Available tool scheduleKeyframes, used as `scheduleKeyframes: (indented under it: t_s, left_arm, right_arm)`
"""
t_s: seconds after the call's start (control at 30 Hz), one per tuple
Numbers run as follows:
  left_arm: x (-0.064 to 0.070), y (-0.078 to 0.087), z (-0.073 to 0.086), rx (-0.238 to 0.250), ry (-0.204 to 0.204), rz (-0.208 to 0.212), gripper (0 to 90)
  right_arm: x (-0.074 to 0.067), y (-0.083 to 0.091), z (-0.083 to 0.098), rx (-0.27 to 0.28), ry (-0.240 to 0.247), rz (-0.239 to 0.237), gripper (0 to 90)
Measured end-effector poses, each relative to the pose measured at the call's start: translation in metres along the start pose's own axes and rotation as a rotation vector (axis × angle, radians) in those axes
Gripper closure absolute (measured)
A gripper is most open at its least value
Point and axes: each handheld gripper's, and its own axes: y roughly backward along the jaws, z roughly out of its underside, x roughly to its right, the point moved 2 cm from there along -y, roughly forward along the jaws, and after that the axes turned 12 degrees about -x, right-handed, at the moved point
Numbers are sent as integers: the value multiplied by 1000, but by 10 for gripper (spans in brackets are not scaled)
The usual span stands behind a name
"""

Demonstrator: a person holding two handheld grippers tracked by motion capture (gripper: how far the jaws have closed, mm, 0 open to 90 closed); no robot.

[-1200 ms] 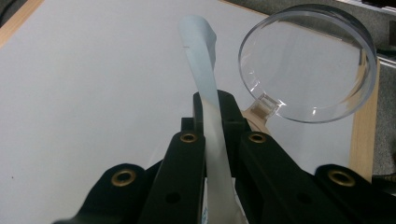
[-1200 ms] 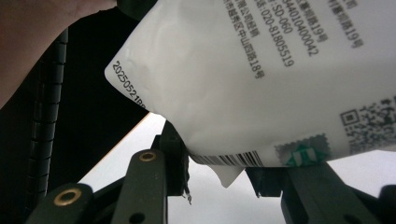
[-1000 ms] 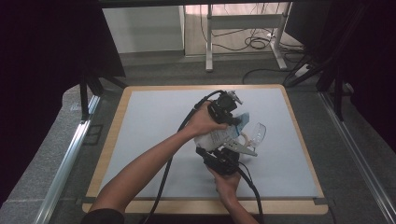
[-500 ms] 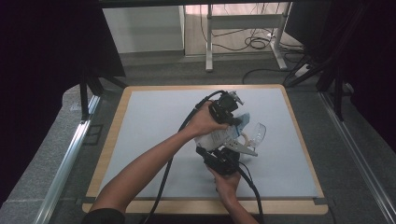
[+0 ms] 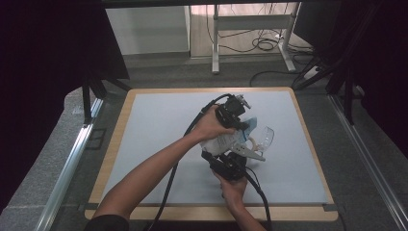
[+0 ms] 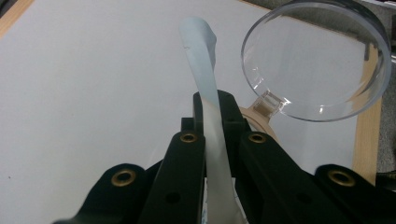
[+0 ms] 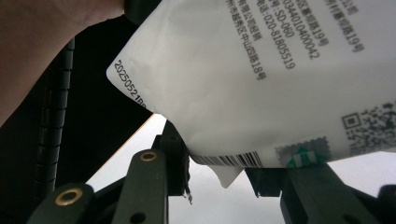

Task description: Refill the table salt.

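Observation:
A white printed packet (image 5: 221, 143) hangs between my two grippers over the middle of the table. My left gripper (image 5: 239, 126) comes from above and is shut on the packet's thin pale top edge (image 6: 201, 56), which sticks up out of the black jaws (image 6: 212, 116). My right gripper (image 5: 231, 154) points up from below. Its jaws (image 7: 219, 163) stand partly apart with the packet's barcoded lower edge (image 7: 261, 79) pressed between them, and a small torn tab hangs down there. A person's hand is wrapped around each gripper.
A clear lens with a beige frame (image 5: 263, 136) lies on the table just right of the packet, and it sits close behind the left jaws (image 6: 317, 60). The pale grey mat (image 5: 159, 130) has a wooden border. Black cables trail back from both grippers.

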Motion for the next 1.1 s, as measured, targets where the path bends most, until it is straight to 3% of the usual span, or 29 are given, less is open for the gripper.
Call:
scheduleKeyframes:
  t_s: [1.1]
  left_arm:
    - [0,-1,-3,-2,-3,4,898]
  right_arm:
    - [2,1,-1,8,3,2,639]
